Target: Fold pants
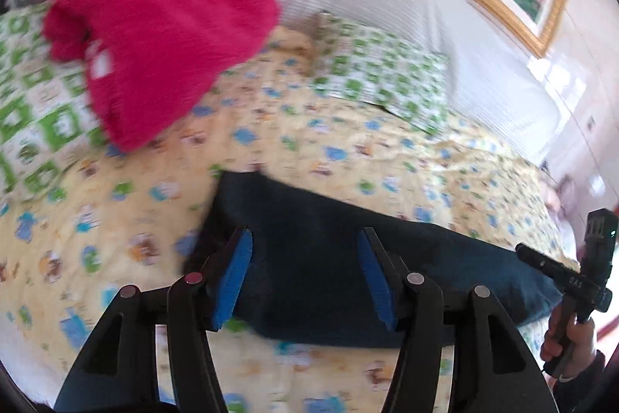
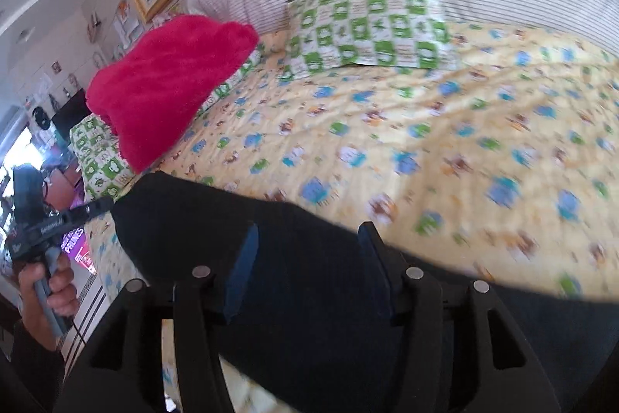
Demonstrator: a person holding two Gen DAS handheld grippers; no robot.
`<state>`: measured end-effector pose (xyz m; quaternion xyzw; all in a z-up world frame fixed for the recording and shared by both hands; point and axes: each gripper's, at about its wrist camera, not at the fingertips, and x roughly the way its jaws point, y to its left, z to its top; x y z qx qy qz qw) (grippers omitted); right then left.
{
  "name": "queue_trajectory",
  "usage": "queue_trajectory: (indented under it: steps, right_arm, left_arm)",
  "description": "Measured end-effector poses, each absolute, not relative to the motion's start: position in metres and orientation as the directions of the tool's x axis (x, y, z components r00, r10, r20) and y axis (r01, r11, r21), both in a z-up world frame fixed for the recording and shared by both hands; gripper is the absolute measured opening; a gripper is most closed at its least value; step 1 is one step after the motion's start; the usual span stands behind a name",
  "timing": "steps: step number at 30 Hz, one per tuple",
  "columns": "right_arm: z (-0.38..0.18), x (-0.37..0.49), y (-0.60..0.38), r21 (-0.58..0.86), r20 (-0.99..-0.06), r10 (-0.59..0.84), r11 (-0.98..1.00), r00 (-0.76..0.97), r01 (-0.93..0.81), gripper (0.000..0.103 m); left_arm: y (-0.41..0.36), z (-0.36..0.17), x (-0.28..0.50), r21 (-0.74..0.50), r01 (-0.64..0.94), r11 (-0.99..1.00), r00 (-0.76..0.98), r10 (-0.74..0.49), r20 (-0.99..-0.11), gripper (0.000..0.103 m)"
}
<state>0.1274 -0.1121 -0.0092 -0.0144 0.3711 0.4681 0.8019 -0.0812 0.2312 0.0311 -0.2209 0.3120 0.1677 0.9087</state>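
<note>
Lying folded (dark navy) pants (image 1: 329,258) on bedspread (image 1: 348,149).

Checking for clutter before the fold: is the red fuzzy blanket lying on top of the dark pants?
No, the red fuzzy blanket sits apart on the green checkered pillow, beyond the dark pants.

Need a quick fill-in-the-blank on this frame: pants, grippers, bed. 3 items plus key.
1. The dark pants lie on a bedspread whose background colour is ____.
2. The jaws of the left gripper and the right gripper both stand ____.
3. The fluffy item resting on the green-checked pillow is coloured ____.

Missing words: yellow; open; pink
</note>
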Motion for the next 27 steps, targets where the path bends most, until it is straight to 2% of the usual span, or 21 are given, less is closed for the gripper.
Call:
queue_trajectory:
  steps: [18, 27]
  right_arm:
    - [-0.031, 0.123, -0.309, 0.427, -0.601, 0.634, 0.77, 0.487, -0.474, 0.055]
    - [-0.043, 0.12, -0.374, 0.456, -0.604, 0.565, 0.823, 0.562, -0.338, 0.055]
  left_arm:
    - [0.047, 0.028, 0.06, -0.282, 0.027, 0.959, 0.673, -0.226, -0.704, 0.059]
    - [-0.042, 0.031, 0.109, -0.2, 0.241, 0.95, 0.593, -0.307, -0.744, 0.06]
